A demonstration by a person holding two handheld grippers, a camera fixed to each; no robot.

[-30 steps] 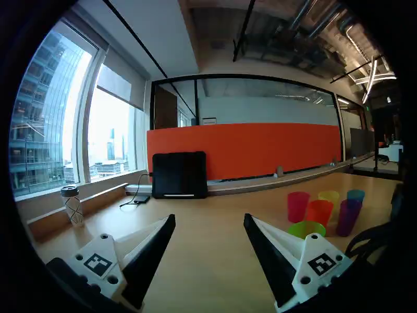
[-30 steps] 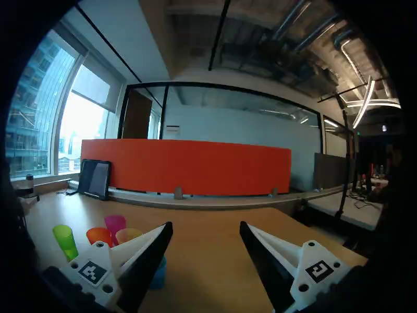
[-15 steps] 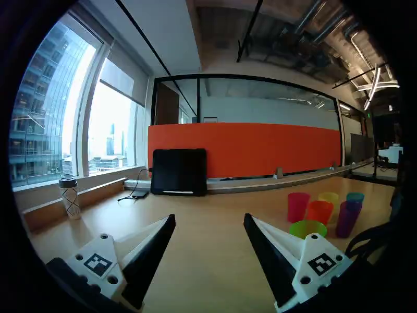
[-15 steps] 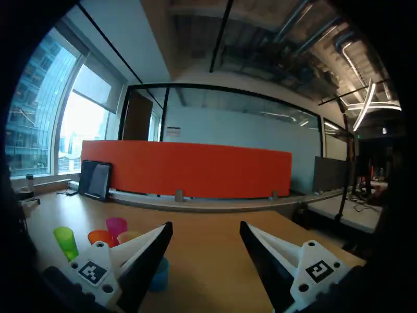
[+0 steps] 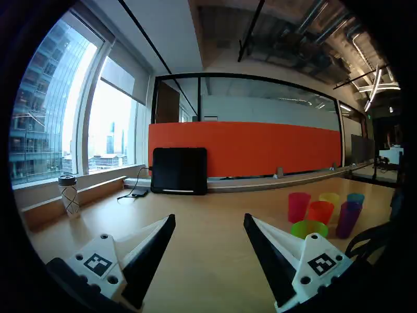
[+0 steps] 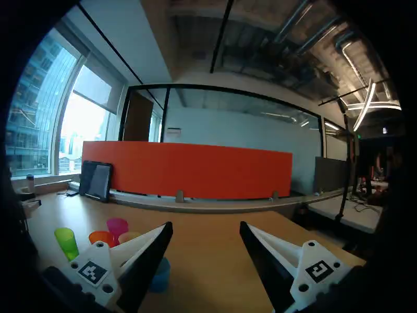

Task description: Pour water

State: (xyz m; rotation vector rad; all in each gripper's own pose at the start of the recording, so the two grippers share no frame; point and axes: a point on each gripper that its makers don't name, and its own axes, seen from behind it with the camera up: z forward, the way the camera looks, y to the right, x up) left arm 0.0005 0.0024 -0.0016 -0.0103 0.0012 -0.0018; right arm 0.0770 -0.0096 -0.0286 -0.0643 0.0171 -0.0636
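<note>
Several coloured plastic cups stand in a cluster on the wooden table (image 5: 208,250): a pink cup (image 5: 297,206), an orange cup (image 5: 319,212), a yellow cup (image 5: 329,197), a teal cup (image 5: 356,197), a purple cup (image 5: 347,218) and a green cup (image 5: 308,229). My left gripper (image 5: 209,224) is open over bare table, left of the cups. In the right gripper view the green cup (image 6: 65,242), orange cup (image 6: 101,238), pink cup (image 6: 117,229) and a blue cup (image 6: 159,274) sit low on the left, partly behind the left finger. My right gripper (image 6: 206,229) is open and holds nothing.
A black tablet (image 5: 179,171) leans against the orange partition (image 5: 245,148) at the table's back edge. A lidded bottle (image 5: 69,195) stands on the window ledge at the left. A cable and small black box (image 5: 138,192) lie near the tablet. Another desk (image 6: 349,208) lies to the right.
Both views have tilted up slightly, so the table and cups sit a little lower. Both grippers stay open and empty.
</note>
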